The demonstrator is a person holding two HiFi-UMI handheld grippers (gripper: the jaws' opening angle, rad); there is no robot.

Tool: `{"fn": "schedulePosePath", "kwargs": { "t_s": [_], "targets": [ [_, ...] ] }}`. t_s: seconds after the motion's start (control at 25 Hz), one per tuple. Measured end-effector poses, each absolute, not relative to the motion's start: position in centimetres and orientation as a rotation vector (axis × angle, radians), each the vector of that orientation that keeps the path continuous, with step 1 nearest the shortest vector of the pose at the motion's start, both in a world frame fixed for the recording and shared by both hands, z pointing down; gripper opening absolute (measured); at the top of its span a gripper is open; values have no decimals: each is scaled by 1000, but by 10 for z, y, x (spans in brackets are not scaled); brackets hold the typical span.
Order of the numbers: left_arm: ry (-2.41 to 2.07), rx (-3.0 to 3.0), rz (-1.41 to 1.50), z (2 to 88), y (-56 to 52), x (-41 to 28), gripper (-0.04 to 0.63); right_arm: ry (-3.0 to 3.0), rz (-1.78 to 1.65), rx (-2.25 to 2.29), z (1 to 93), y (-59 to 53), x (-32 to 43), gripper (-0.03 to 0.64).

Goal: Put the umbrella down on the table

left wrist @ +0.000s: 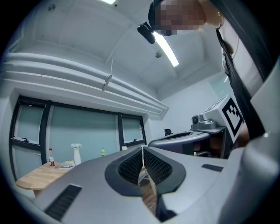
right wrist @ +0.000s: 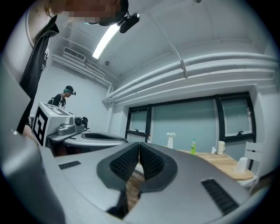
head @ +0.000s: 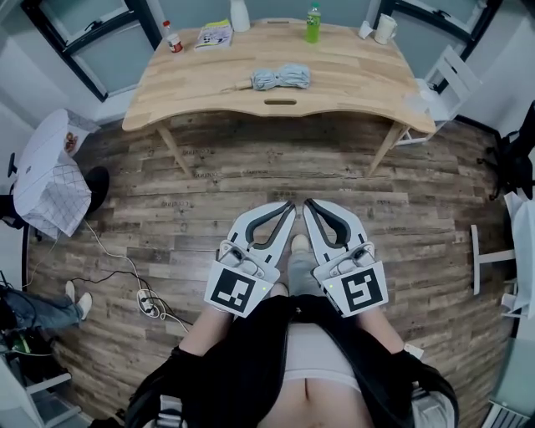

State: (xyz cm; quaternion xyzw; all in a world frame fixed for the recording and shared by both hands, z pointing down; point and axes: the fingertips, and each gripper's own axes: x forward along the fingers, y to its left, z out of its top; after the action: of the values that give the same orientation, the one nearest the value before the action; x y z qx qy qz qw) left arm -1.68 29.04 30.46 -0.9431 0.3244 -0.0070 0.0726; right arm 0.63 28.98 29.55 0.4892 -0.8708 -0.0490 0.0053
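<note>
A folded light-blue umbrella [head: 277, 78] with a pale handle lies on the wooden table [head: 351, 75], near the middle of its front part. Both grippers hang side by side over the floor, well short of the table, close to the person's body. My left gripper [head: 290, 204] is shut with nothing between its jaws, and so is my right gripper [head: 307, 203]. In the left gripper view the left gripper's tips [left wrist: 143, 149] meet; in the right gripper view the right gripper's tips [right wrist: 139, 144] meet too. The table shows only as a far edge in both gripper views.
On the table's far side stand a green bottle [head: 313, 22], a white vase [head: 240, 14], a red-capped bottle [head: 172, 38], a booklet [head: 214, 35] and a white cup [head: 385, 28]. A white chair [head: 447, 79] stands at its right end. Cables and a power strip [head: 147, 302] lie on the floor at left.
</note>
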Motion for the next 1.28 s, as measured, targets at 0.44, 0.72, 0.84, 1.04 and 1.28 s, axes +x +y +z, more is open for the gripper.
{"fn": "schedulePosePath", "kwargs": {
  "t_s": [0.44,0.72,0.84,1.04,1.28],
  "targets": [
    [1022,-2794,11,290,310,-12,12,-2742,-151,1480,289,314,10,28],
    [1060,-2791,15,291,314,-6,12,-2708,-191,1469,288,322,20,28],
    [1074,-2790,33,289,317,-9,12,-2723,-192,1454,286,324,16,28],
    [1090,-2792,37,289,321,-17,12,-2736,-207,1450,283,328,8,28],
    [1073,-2787,24,291,328,-20,12,-2736,-205,1467,286,336,4,27]
  ]
}}
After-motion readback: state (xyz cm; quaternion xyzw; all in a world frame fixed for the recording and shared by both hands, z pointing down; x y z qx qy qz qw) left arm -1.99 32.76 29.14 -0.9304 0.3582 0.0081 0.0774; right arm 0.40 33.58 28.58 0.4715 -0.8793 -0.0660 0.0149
